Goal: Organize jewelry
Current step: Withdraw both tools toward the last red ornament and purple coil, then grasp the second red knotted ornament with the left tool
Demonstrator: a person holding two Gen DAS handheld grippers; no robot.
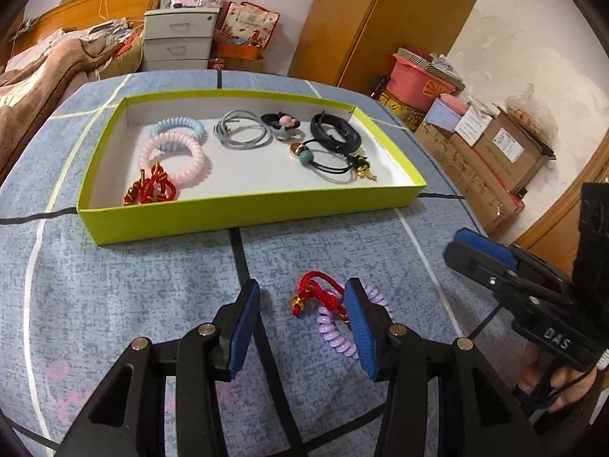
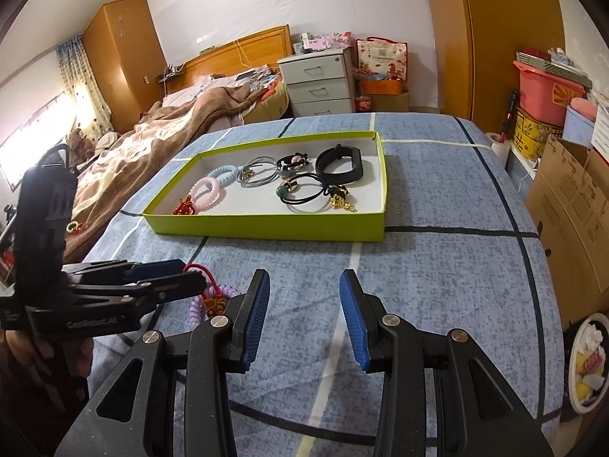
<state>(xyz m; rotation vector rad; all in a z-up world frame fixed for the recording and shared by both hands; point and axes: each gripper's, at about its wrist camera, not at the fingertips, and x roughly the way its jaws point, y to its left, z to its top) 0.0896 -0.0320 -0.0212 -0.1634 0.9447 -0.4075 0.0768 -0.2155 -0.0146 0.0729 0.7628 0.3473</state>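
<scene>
A green tray (image 1: 243, 211) on the blue bedspread holds pink and blue coil bands (image 1: 179, 152), a red knot bracelet, grey cords (image 1: 243, 133), black bands (image 1: 335, 135) and bead ties. On the cloth in front lie a red cord bracelet (image 1: 314, 291) and a purple coil band (image 1: 337, 333), touching. My left gripper (image 1: 302, 293) is open just above them, its right finger over the purple coil. My right gripper (image 2: 304, 282) is open and empty over bare cloth; it shows in the left wrist view (image 1: 468, 247). The tray (image 2: 266, 224) and purple coil (image 2: 196, 310) show in the right wrist view.
A bed with a brown blanket (image 2: 152, 152) lies to the left. A drawer unit (image 1: 177, 38) stands behind the tray. Cardboard boxes (image 1: 491, 160) and a pink bin (image 1: 415, 80) stand to the right. A bowl (image 2: 588, 361) sits low at the right edge.
</scene>
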